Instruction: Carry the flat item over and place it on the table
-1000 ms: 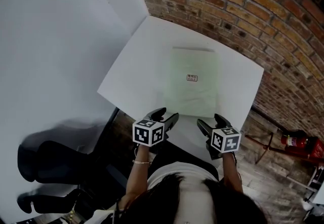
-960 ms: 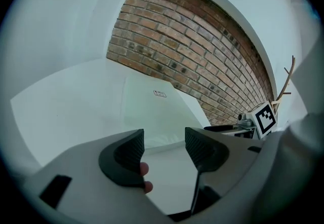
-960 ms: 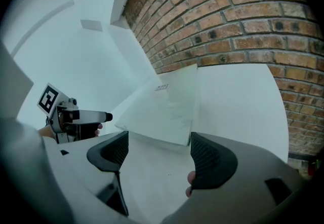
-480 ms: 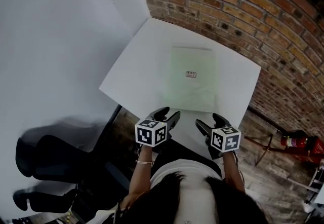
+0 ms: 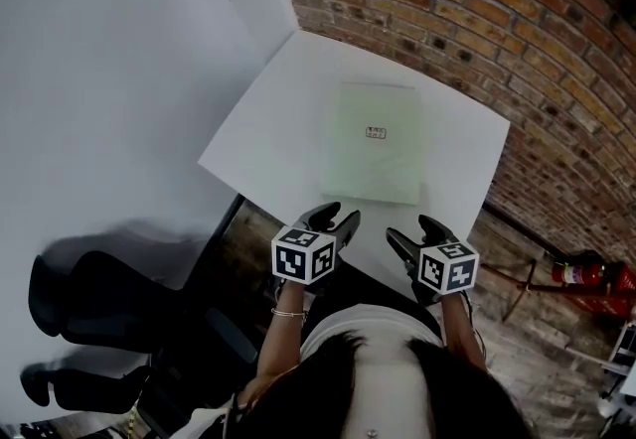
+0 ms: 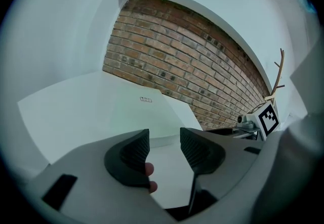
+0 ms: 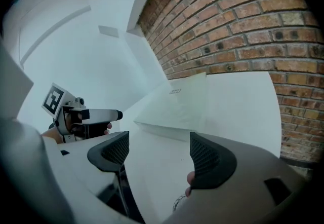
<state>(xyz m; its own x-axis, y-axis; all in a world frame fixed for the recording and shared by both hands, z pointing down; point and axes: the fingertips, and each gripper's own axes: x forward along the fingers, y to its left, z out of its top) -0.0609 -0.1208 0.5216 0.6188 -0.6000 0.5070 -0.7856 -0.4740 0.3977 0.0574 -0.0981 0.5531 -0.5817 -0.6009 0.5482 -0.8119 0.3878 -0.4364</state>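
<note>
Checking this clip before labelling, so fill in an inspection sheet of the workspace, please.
Surface: white table, its far corner set against the walls.
Job's things: pale green flat item with a small label, lying flat on the table, untouched.
Clutter: nothing seen.
Grippers: left claw closing, nothing between its jaws; right claw open and empty; both at the table's near edge, short of the item.
Cables: nothing seen.
Surroundings: brick wall, white wall, red fire extinguisher on the floor.
</note>
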